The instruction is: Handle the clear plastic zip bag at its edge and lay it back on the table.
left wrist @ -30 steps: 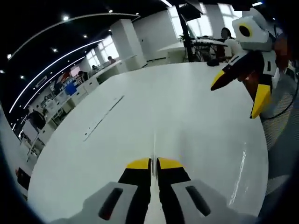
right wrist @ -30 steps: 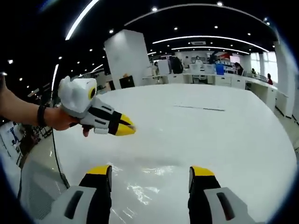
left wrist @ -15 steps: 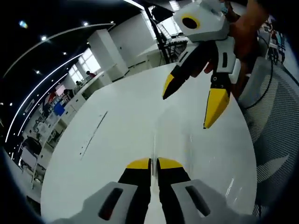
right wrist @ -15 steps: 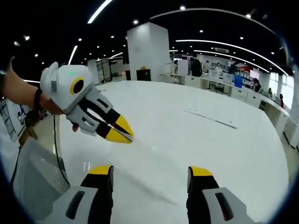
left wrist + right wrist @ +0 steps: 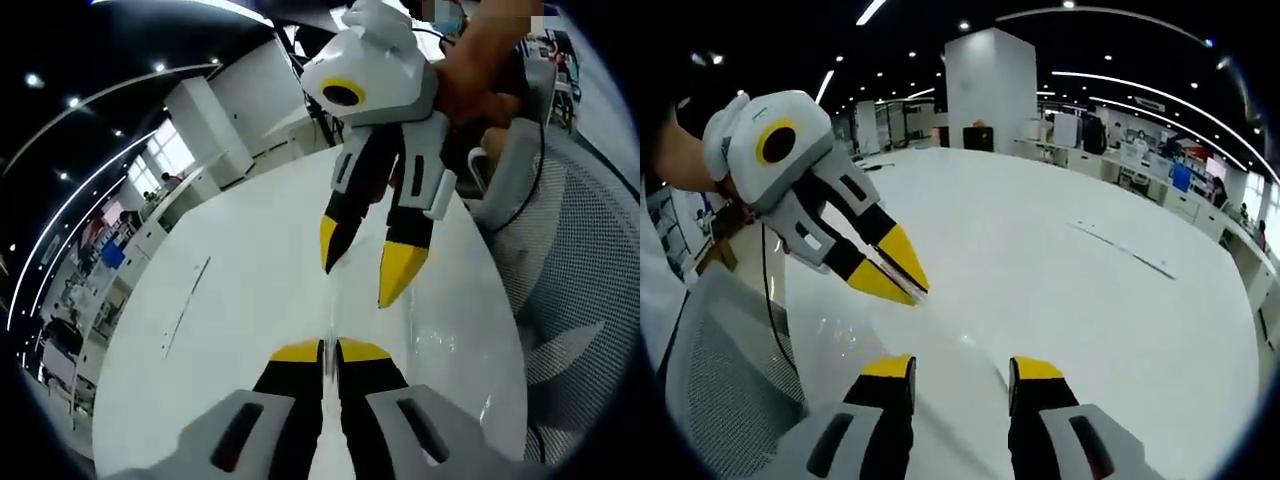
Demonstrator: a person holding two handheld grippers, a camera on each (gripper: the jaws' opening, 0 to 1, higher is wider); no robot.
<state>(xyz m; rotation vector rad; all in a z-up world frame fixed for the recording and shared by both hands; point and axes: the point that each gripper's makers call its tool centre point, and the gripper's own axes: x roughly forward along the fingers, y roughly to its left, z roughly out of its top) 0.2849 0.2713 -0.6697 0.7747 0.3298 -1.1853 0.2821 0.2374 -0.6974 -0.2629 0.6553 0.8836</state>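
Clear plastic zip bag (image 5: pixel 327 330): thin edge pinched in left claw (image 5: pixel 330 347), clenched on it, raised off white counter (image 5: pixel 240 300); barely visible, seen as faint upright line ahead of claw tips. Right claw (image 5: pixel 962 366): parted, gripping nothing, poised just beyond left claw's tips, likely to take or steady free edge. Seen from right claw, left claw up and to the left, film trailing from its tips. Counter: glossy, broad, thin seam line ahead. Mesh chair (image 5: pixel 585 300) beside. Room: open-plan office, ceiling spotlights, white pillar (image 5: pixel 990 90), distant desks.
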